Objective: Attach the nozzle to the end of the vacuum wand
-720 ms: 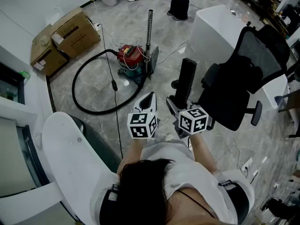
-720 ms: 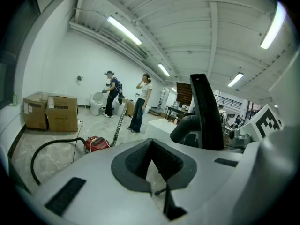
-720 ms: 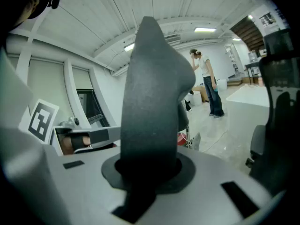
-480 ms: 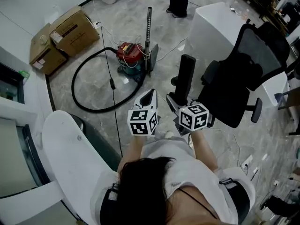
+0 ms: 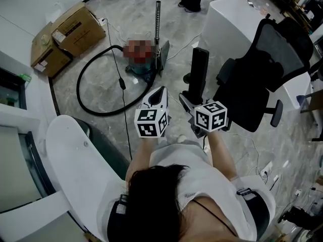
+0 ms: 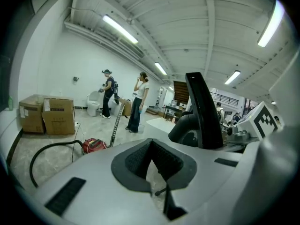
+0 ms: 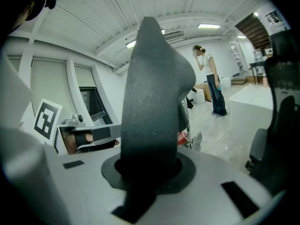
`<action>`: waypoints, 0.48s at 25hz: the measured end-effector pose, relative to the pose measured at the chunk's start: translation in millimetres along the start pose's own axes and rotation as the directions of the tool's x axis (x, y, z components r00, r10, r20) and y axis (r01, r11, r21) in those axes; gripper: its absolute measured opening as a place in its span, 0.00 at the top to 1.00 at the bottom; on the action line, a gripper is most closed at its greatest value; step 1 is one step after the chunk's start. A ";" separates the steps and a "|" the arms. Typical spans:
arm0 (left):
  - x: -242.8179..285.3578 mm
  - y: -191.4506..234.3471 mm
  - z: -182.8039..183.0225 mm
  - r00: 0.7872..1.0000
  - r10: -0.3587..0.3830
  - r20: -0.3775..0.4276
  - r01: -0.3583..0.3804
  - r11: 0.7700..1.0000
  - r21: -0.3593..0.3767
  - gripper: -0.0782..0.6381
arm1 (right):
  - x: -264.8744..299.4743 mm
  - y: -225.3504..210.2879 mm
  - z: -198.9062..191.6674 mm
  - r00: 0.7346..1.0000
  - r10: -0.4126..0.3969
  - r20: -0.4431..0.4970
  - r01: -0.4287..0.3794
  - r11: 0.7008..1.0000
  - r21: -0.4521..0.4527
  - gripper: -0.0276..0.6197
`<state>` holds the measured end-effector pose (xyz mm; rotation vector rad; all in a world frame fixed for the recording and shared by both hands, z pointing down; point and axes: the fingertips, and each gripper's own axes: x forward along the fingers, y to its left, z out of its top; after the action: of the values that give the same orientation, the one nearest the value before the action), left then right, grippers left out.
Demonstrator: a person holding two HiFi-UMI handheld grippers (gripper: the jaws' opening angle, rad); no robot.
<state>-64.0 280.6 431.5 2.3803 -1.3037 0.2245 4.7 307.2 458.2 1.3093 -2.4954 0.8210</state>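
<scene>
Head view: from above, steeply down, far off the floor. Gripper views: low, forward, tight along jaws. Shared: vacuum.

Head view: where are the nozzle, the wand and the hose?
nozzle (image 5: pixel 198 77), head view, middle of its black body.
wand (image 5: pixel 157 24), head view, halfway up the upright metal tube.
hose (image 5: pixel 77 92), head view, left bend of the black loop on the floor.

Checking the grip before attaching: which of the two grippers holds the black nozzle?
The right gripper, shut on the black nozzle; the left gripper is shut with nothing between its jaws.
</scene>
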 end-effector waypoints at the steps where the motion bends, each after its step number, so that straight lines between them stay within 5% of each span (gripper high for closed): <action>1: 2.8 -2.5 1.8 1.000 -0.005 0.000 0.005 1.000 0.003 0.89 | -1.7 -3.0 3.5 1.000 0.002 0.004 -0.002 1.000 0.003 0.85; 12: 32.2 -30.6 6.7 1.000 0.007 -0.001 -0.007 1.000 0.005 0.89 | -26.1 -40.9 20.7 1.000 0.010 0.029 -0.011 1.000 0.027 0.85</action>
<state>-21.2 267.5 427.6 2.3794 -1.3129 0.2312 54.5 295.2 445.7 1.3271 -2.5234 0.8478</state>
